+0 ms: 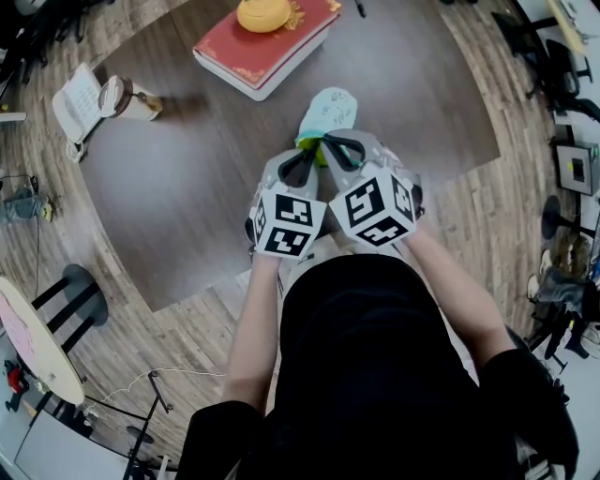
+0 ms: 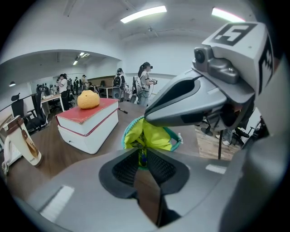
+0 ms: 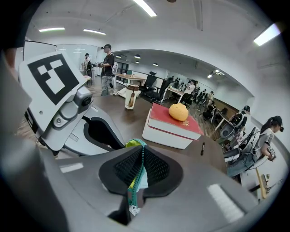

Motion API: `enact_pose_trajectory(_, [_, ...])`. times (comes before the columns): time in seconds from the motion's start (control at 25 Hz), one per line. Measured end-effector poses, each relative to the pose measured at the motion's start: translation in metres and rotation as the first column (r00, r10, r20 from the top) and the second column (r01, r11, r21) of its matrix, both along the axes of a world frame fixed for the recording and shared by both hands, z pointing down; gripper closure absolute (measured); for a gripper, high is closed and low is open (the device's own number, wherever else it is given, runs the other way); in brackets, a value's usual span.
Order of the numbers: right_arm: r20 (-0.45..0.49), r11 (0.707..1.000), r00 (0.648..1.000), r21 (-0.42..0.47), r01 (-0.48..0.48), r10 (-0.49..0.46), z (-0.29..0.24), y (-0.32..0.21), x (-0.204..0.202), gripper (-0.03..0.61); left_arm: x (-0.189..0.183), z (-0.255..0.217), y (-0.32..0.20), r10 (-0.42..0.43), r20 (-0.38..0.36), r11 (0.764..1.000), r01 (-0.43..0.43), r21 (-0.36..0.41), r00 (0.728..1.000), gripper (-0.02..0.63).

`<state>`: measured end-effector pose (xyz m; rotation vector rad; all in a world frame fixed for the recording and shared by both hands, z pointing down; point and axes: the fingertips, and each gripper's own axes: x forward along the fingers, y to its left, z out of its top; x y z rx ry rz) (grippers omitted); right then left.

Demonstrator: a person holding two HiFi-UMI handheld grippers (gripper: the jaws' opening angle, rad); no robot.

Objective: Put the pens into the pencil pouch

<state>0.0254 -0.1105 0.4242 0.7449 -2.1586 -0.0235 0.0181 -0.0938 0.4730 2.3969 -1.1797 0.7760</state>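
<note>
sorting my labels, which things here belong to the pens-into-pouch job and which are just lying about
Job: pouch, its open edge gripped by the left gripper and the right gripper; loose pen.
Lying about: book, orange on top of it, cup.

I see the pencil pouch (image 1: pixel 330 111) as pale mint outside and lime-yellow inside, with a teal zip. The book (image 1: pixel 267 45) is red with gold ornament and white page edges, and the fruit (image 1: pixel 264 13) on the book is orange. The worktop (image 1: pixel 187 178) is dark brown woodgrain. My left hand-held gripper (image 1: pixel 302 161) and right hand-held gripper (image 1: pixel 339 148) are grey with black ribbed pads. Their cubes are white with black square markers.
</note>
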Motion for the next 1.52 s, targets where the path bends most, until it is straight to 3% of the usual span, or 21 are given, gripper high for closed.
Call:
enact_pose_trajectory(0.44, [-0.007,1.000,1.000,0.013,-0.014,0.014,-0.005,0.000,-0.002,0.560,-0.009,-0.009,0.006,-0.007,-0.022,1.000,0.008,0.018,1.000,0.560])
enact_pose_trajectory(0.92, [-0.004,0.999,1.000,0.040,-0.026,0.026,-0.014,0.003,-0.015,0.560,-0.046,-0.020,0.026,-0.060,-0.021,0.998,0.061,0.025,0.998,0.585])
enact_pose_trajectory(1.52, [0.034,0.997,0.999,0.079,0.025,-0.027,-0.026,0.026,-0.049,0.560,-0.102,-0.032,0.059,-0.184,0.005,0.981,0.183,0.064,0.983,0.613])
